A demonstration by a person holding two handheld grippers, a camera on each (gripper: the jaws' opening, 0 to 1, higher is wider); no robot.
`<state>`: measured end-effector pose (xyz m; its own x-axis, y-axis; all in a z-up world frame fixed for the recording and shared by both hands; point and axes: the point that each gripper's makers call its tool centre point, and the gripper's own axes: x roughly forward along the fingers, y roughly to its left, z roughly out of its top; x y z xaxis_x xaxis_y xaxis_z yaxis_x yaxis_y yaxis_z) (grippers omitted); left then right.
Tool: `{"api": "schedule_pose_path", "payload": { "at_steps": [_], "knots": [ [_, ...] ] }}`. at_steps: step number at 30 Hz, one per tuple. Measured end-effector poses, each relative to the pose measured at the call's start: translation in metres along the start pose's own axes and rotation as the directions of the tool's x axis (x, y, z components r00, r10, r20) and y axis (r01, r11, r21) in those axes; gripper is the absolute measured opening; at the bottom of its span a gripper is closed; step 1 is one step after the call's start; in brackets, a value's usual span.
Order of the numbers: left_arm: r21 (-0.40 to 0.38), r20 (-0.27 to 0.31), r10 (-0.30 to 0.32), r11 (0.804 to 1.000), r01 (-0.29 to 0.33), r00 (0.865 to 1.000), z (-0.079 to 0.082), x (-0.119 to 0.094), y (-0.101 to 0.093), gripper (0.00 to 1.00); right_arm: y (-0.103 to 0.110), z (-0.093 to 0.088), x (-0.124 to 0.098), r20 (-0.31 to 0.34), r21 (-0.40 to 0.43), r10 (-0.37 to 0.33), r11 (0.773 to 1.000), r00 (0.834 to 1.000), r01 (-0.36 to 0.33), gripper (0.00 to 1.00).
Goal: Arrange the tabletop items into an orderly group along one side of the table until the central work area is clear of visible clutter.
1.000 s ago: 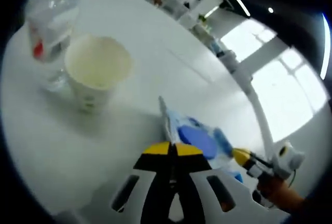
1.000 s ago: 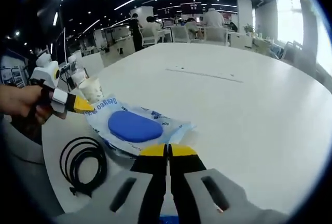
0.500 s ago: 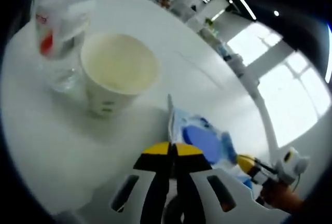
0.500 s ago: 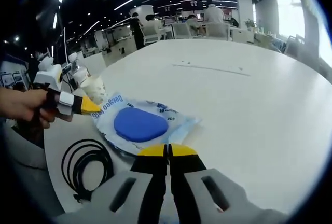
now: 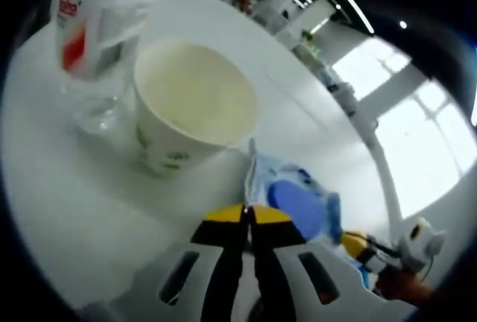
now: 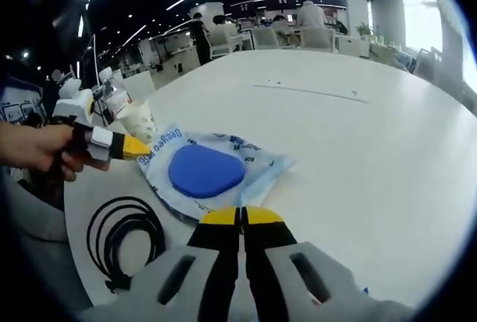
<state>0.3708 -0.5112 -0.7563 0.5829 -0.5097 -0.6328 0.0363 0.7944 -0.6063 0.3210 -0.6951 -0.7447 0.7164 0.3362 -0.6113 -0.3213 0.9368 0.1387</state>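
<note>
**Blue pouch gripped at both ends beside the cup**

Blue and clear plastic, the sealed pouch [image 6: 212,175] is lying flat on the white table [image 6: 358,136], and both grippers are pinching it. The left gripper [image 5: 249,214] is clenching one edge of the pouch [image 5: 294,201], which is buckling upward at the pinch, just beside the paper cup [image 5: 191,106] and the clear plastic bottle [image 5: 93,35]. The right gripper [image 6: 241,217] is clamping the opposite edge, jaws closed together. In the right gripper view the left gripper [image 6: 134,147] is coming in from the left, in a person's hand [image 6: 41,154]. Holding both ends probably keeps the limp pouch from folding as it joins the cup and bottle. A coiled black cable [image 6: 123,236] is lying near the table edge, still to be grouped.
</note>
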Motion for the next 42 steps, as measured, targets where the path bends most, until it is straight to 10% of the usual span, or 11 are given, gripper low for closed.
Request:
{"api": "schedule_pose_path", "payload": {
  "at_steps": [42],
  "knots": [
    [0.041, 0.017, 0.009, 0.999, -0.01, 1.0, 0.009, -0.003, 0.009, 0.04, 0.003, -0.003, 0.007, -0.032, -0.043, -0.003, 0.999, 0.999, 0.001, 0.04]
  ]
}}
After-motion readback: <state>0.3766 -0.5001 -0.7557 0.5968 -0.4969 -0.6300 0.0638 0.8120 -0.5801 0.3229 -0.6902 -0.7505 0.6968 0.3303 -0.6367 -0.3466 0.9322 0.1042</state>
